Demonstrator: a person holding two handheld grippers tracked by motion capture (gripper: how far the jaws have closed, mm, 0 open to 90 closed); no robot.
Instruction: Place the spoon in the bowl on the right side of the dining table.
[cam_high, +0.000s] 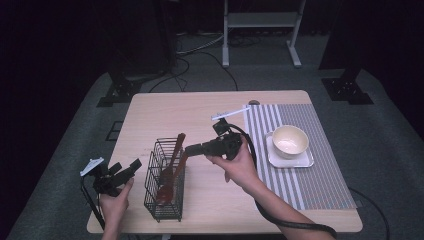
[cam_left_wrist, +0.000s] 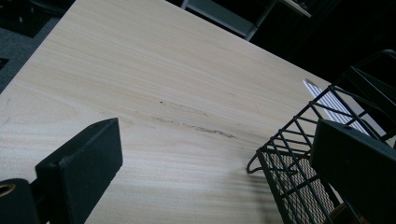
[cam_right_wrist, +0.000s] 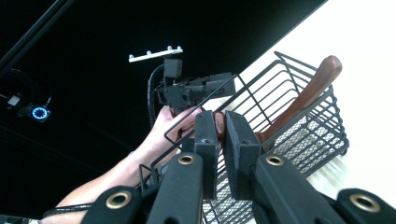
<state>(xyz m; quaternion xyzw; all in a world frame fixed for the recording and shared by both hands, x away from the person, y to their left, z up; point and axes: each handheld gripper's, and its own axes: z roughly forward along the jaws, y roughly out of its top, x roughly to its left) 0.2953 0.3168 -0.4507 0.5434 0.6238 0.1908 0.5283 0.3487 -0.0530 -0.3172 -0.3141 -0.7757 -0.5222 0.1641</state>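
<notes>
Hands hold two grippers. The left gripper (cam_high: 131, 166) waits wide open and empty just beside the wire basket (cam_high: 165, 207). The right gripper (cam_right_wrist: 219, 135) is pinched shut on the handle of a wooden spoon (cam_high: 183, 159), which stands in the basket next to another spoon (cam_high: 176, 147). The spoon looks light, stiff and smooth, so gripping the handle end seems best. Farther off, a bowl (cam_high: 289, 140) sits on a striped mat (cam_high: 300, 175). No words can be read.
</notes>
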